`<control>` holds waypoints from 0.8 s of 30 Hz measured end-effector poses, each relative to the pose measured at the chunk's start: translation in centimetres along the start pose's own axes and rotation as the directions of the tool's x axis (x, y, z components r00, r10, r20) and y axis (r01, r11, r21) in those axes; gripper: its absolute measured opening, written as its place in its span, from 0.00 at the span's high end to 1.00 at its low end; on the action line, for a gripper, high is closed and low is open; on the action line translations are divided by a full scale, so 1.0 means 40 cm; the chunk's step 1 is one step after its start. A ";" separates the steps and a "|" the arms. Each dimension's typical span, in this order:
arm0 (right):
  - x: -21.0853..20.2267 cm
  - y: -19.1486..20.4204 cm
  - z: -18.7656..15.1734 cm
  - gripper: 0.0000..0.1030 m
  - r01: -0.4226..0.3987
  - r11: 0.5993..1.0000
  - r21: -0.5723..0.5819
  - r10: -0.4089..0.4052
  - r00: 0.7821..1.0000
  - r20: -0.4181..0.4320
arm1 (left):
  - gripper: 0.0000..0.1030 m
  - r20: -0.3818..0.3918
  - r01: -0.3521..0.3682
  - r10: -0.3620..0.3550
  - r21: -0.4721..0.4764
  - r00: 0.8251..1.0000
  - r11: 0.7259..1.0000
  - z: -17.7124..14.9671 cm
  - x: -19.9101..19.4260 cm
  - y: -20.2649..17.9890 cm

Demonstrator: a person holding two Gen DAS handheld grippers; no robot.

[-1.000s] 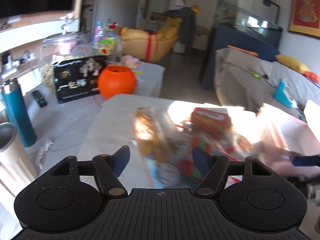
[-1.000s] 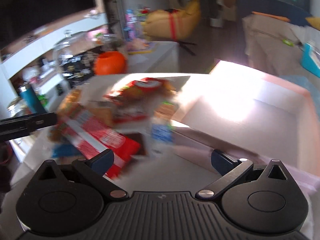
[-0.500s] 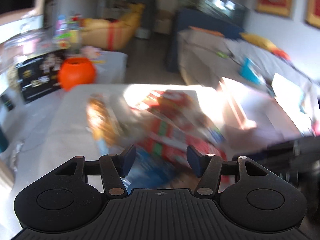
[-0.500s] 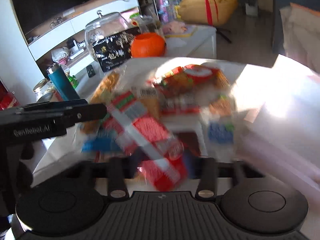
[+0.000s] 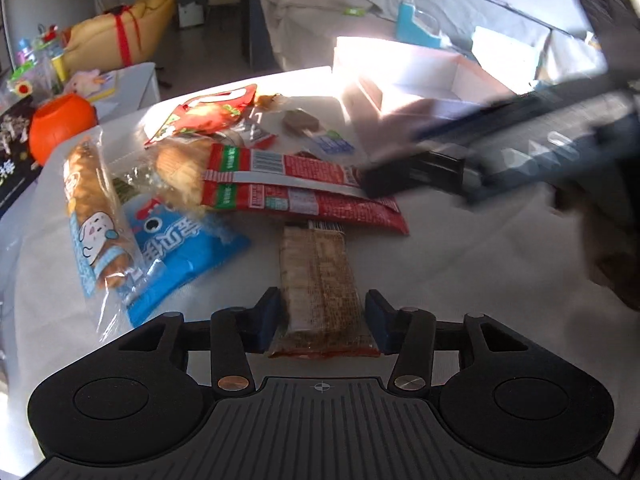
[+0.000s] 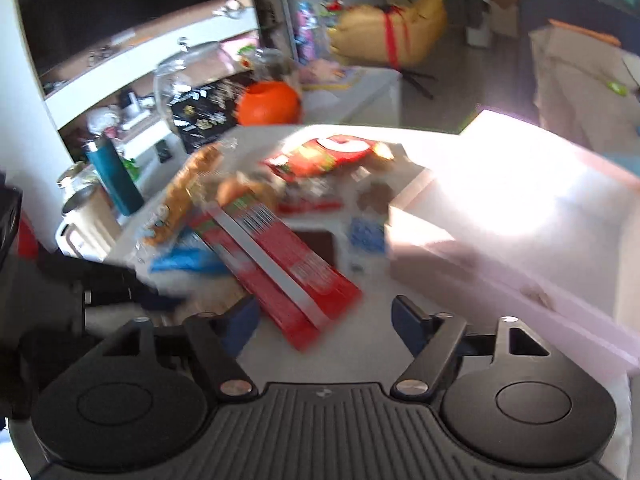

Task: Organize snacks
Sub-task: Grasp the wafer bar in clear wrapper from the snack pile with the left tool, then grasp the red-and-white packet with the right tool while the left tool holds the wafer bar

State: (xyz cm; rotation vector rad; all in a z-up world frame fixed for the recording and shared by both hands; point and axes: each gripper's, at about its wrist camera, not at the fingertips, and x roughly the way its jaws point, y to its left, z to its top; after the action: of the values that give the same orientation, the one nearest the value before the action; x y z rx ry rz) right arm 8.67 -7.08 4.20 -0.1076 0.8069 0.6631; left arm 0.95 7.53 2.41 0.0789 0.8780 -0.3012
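Barely begun: white open box (image 5: 404, 68) looks empty, snacks piled; left gripper (image 5: 322, 316) closing around brown wrapped bar (image 5: 316, 280), right gripper (image 6: 322, 320) open, empty

Ahead and left of my left tool, the blue packet (image 5: 176, 256) carries large white Chinese characters I can't read for certain. The long red packet (image 5: 296, 188) beyond my tool shows a barcode and fine print too small to read. Nothing else is legible.
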 end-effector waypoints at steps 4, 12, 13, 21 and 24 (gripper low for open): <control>0.085 0.033 0.050 0.21 -0.028 1.000 0.005 0.028 0.999 -0.025 | 0.50 0.011 -0.019 0.019 -0.033 1.000 0.999 0.004 -0.010 0.015; 0.070 0.038 0.007 0.68 0.038 0.996 0.079 -0.029 0.994 -0.106 | 0.56 0.076 0.004 -0.003 -0.016 0.997 1.000 0.010 -0.001 0.032; 0.052 0.026 -0.012 0.74 0.053 0.993 0.108 -0.040 0.992 -0.119 | 0.56 0.077 0.021 -0.020 -0.015 0.997 1.000 0.015 0.007 0.032; -0.034 -0.024 -0.123 0.74 0.127 0.952 0.278 -0.092 0.987 -0.136 | 0.59 0.092 0.036 -0.033 -0.028 0.995 0.999 0.006 0.013 0.024; -0.048 -0.007 -0.123 0.74 0.086 0.957 0.278 -0.053 0.991 -0.125 | 0.59 0.096 -0.020 0.025 -0.051 0.995 0.998 -0.017 -0.006 0.027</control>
State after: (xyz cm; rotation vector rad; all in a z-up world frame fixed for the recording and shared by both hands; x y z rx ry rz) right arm 4.75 -9.92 2.08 0.0858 0.9983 0.4718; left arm 0.62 8.74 2.12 0.0272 0.7880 -0.2597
